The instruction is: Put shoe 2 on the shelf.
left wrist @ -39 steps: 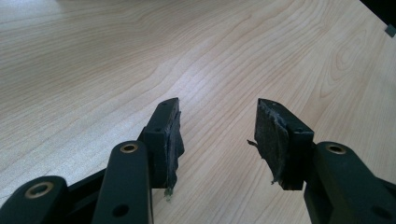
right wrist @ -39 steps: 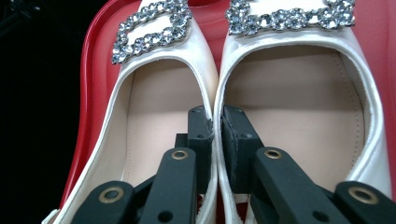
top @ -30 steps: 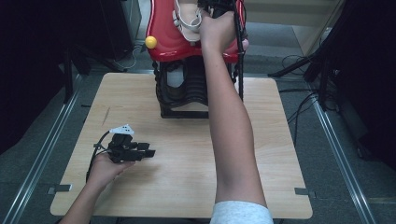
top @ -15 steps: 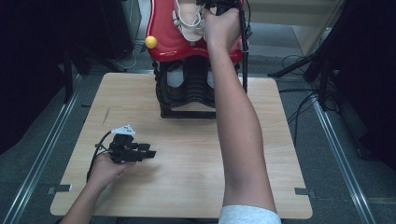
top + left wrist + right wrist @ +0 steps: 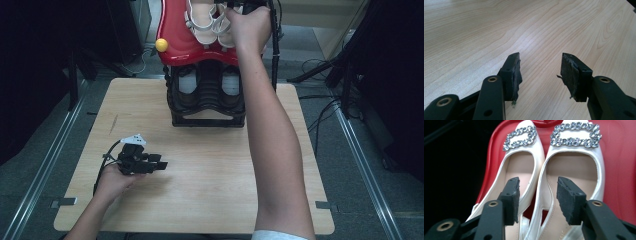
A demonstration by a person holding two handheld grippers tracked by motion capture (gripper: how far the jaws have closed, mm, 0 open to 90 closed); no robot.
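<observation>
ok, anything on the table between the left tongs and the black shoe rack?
Nothing: the high view shows bare light wooden tabletop between the left tongs and the black plastic shoe rack. The left gripper view shows wood grain ahead of the open jaws.

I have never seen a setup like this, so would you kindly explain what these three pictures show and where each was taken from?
There is no robot here: a person at a wooden table holds a hand-held tool with two black jaws in each hand. The high view looks down from above the person's side. The other two views come from small cameras riding on the tools, looking along their jaws.

The left tool rests low over the bare tabletop, open, with nothing between its jaws.

The right arm reaches to a black rack at the table's far edge, topped by a red tray. In that tray lies a pair of white shoes with sparkly buckles. The right tool has just been opening; its jaws stand apart over the shoes, gripping nothing.
</observation>
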